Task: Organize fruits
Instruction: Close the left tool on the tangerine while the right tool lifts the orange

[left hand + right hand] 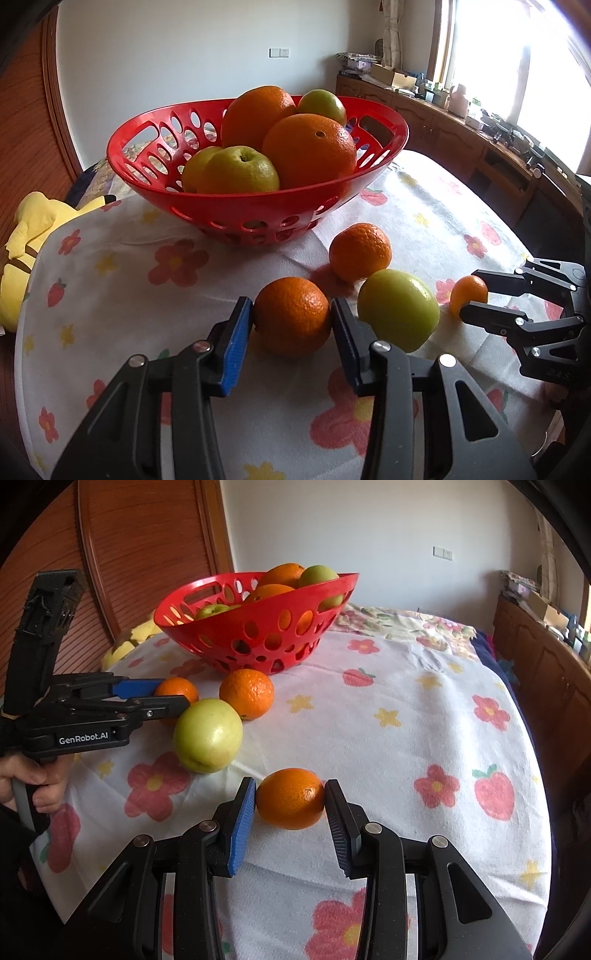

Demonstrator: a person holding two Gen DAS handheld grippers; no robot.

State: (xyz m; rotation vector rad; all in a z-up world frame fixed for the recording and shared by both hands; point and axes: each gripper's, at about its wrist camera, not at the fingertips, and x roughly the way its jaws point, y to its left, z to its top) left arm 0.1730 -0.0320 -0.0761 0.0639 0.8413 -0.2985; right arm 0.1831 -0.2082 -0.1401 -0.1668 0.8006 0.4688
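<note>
My left claw [291,314] is clamped on an orange [291,316] sitting on the floral cloth [147,295] in front of the red basket [255,210], pads touching both its sides. A green apple [399,309] lies just right of that orange and a second orange [360,252] sits behind it, nearer the basket, which holds oranges and green apples. Furthest right of the basket, my right claw [290,799] is clamped on a small orange [290,798] resting on the cloth.
</note>
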